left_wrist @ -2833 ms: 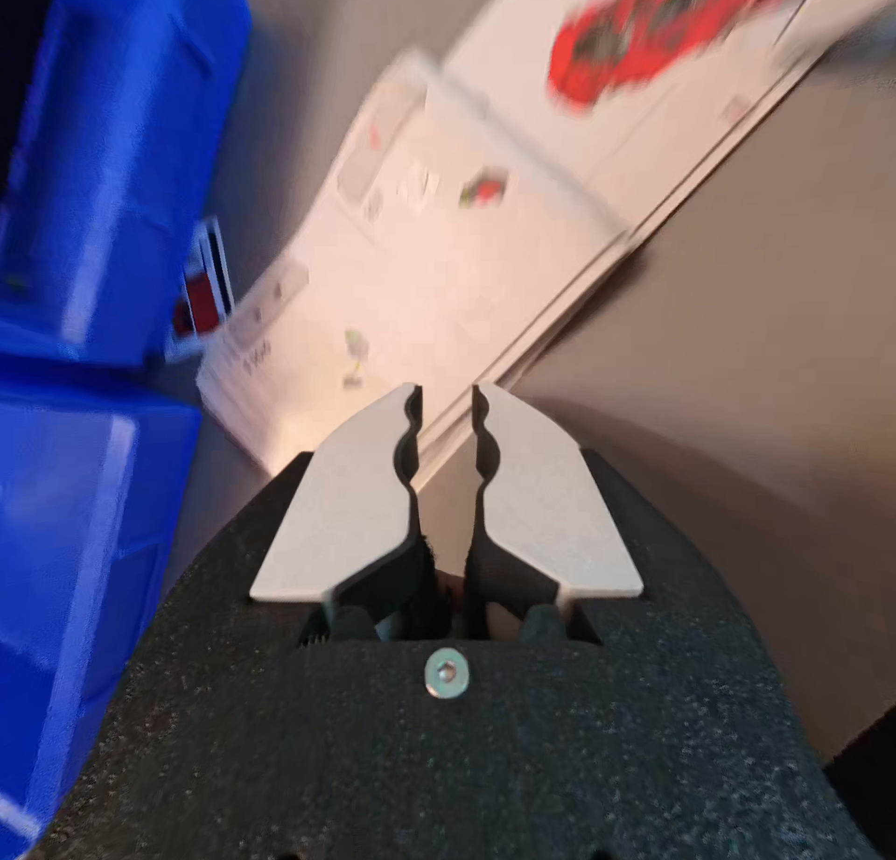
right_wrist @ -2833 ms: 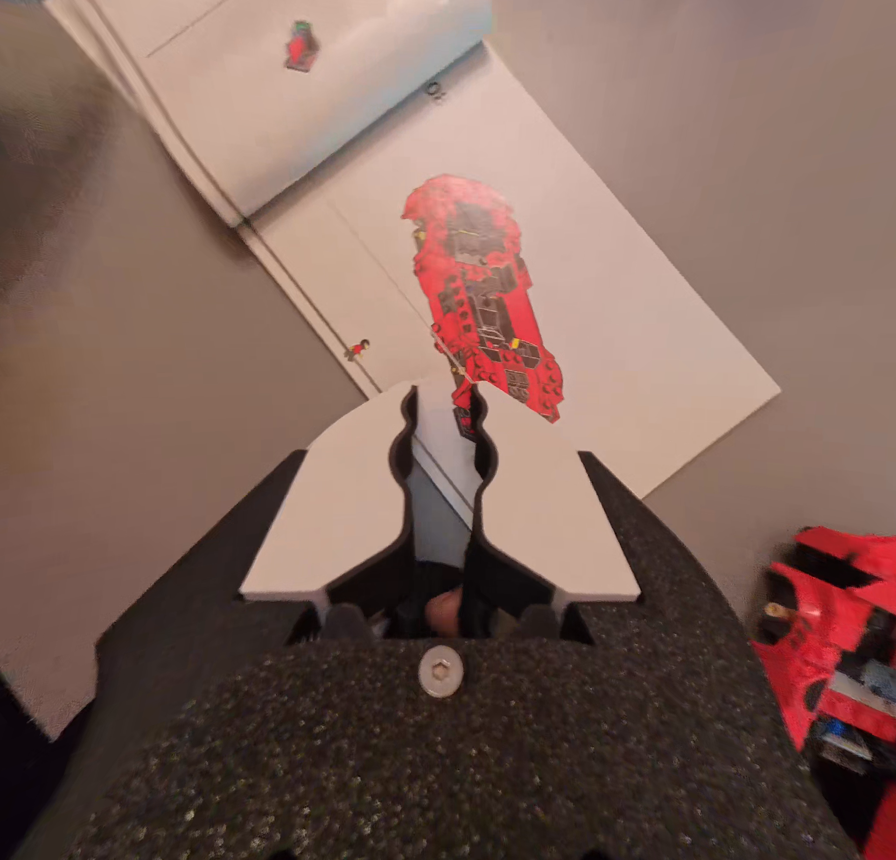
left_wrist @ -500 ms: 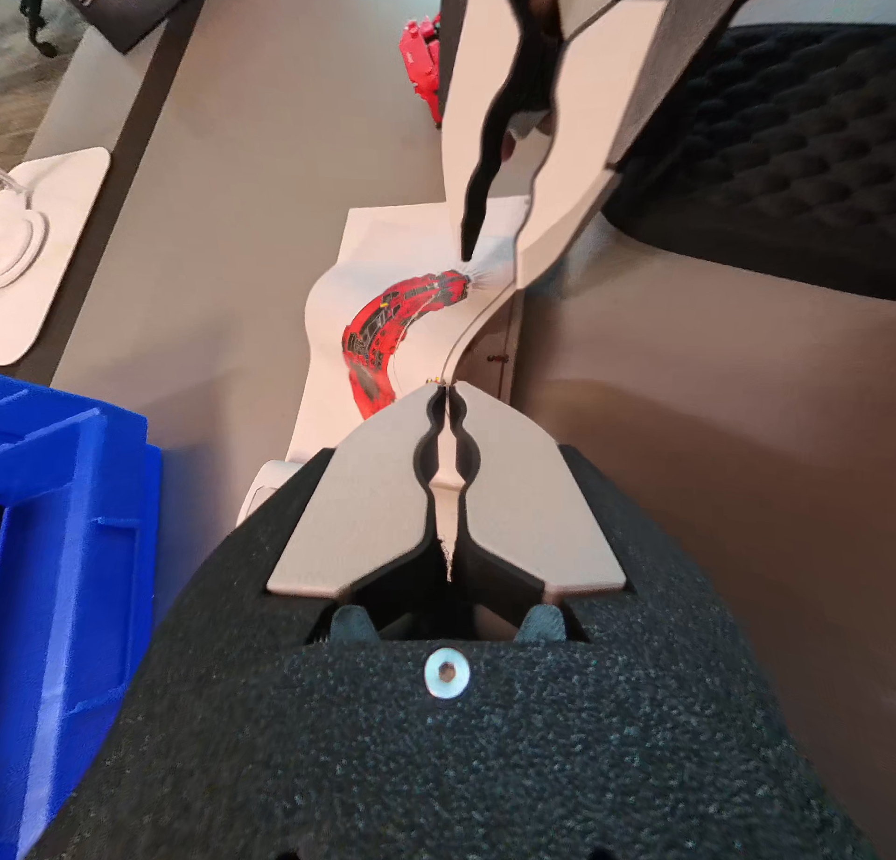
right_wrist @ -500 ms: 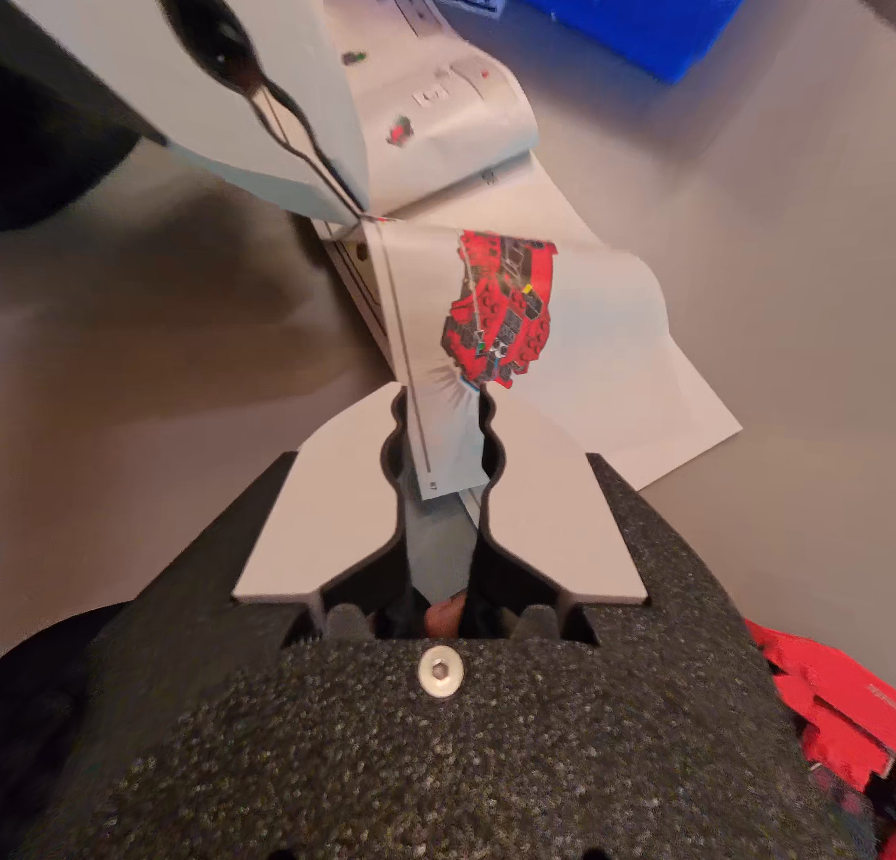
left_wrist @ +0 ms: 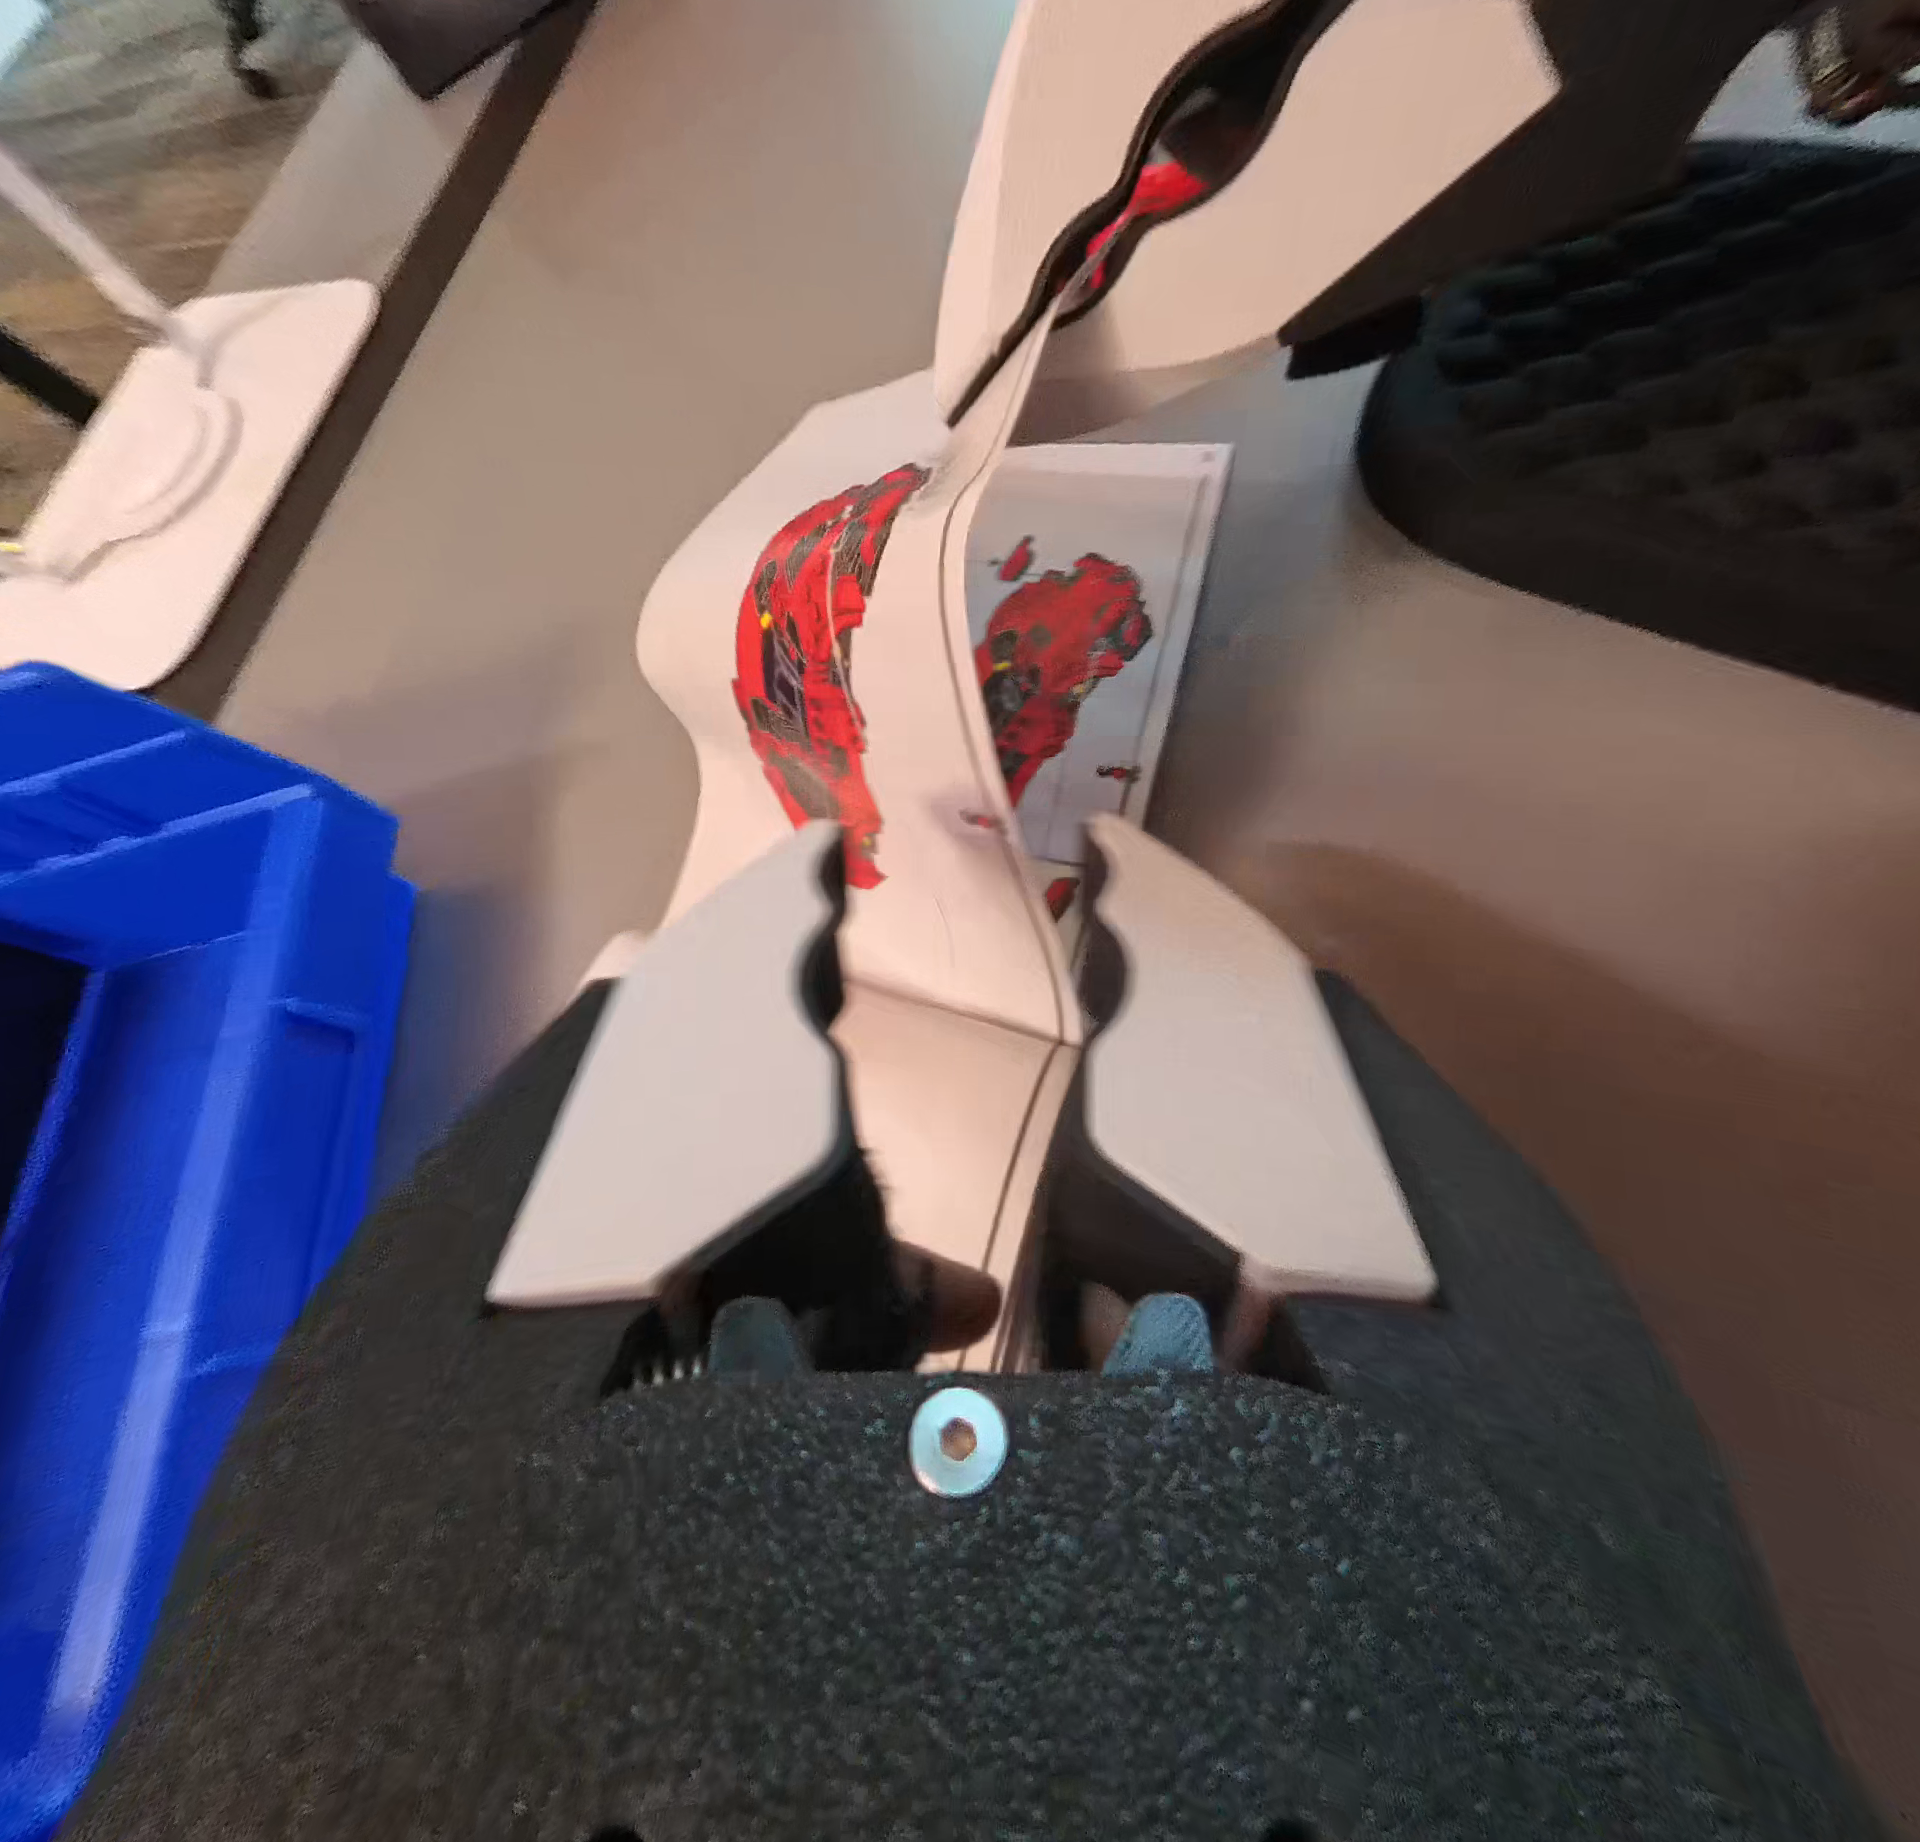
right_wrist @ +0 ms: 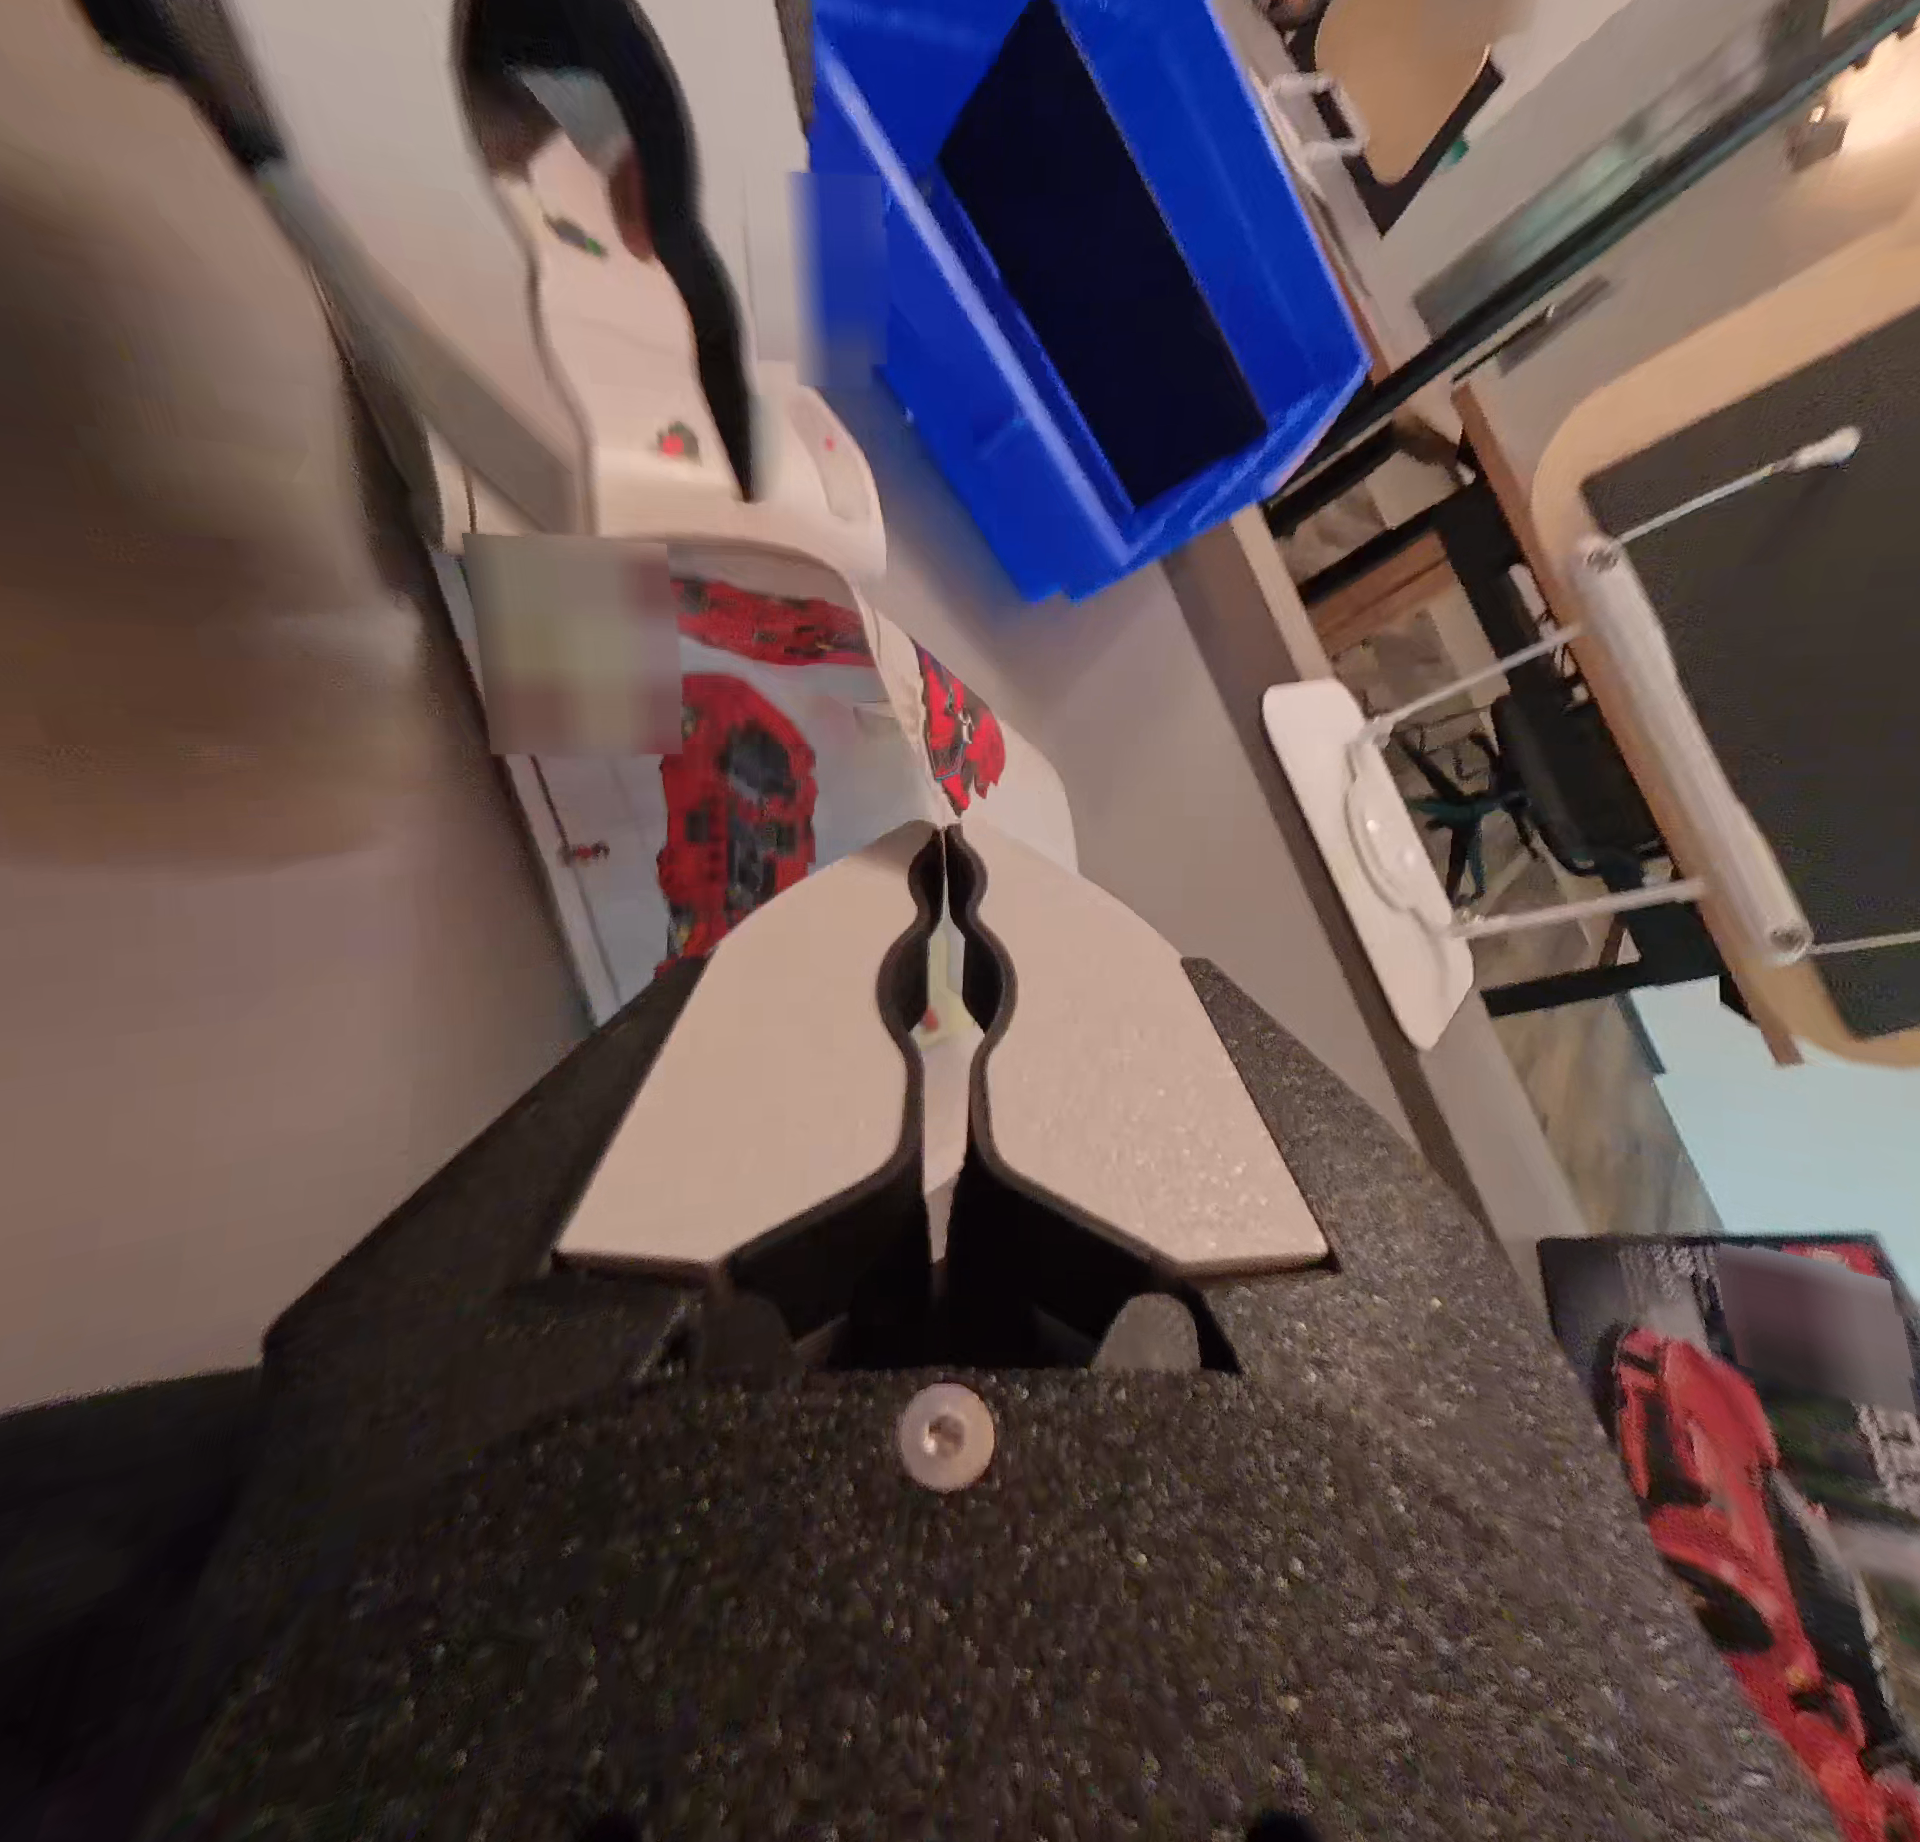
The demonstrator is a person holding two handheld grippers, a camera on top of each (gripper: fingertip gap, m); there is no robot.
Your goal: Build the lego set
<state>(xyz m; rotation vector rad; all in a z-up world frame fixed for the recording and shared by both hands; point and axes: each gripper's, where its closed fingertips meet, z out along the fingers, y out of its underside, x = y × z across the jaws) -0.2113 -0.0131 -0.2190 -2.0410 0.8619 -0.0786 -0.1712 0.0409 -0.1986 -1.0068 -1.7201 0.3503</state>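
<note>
The grey table [left_wrist: 1455,961] is carrying everything, and the instruction booklet [left_wrist: 1101,639] is lying open near its middle, with its long axis running away from the left gripper toward the right one. A blue bin [left_wrist: 156,961] is sitting just beside the booklet, toward the table's left edge as the left wrist view shows it, and a printed box [right_wrist: 1745,1480] with a red car on it is lying near another edge of the table.

One page [left_wrist: 914,712] is standing up off the booklet and bowing in an S-curve between the two tools. The right gripper [left_wrist: 997,379] is pinching that page's far end, its jaws pressed together on the sheet. The left gripper [left_wrist: 961,857] is sitting at the near end with its jaws spread apart, the page's edge passing loosely between them and gripped by neither.

So the right gripper alone is carrying the page, and the turn probably depends on it sweeping the sheet sideways across the spine, while the left is only flanking it.
</note>
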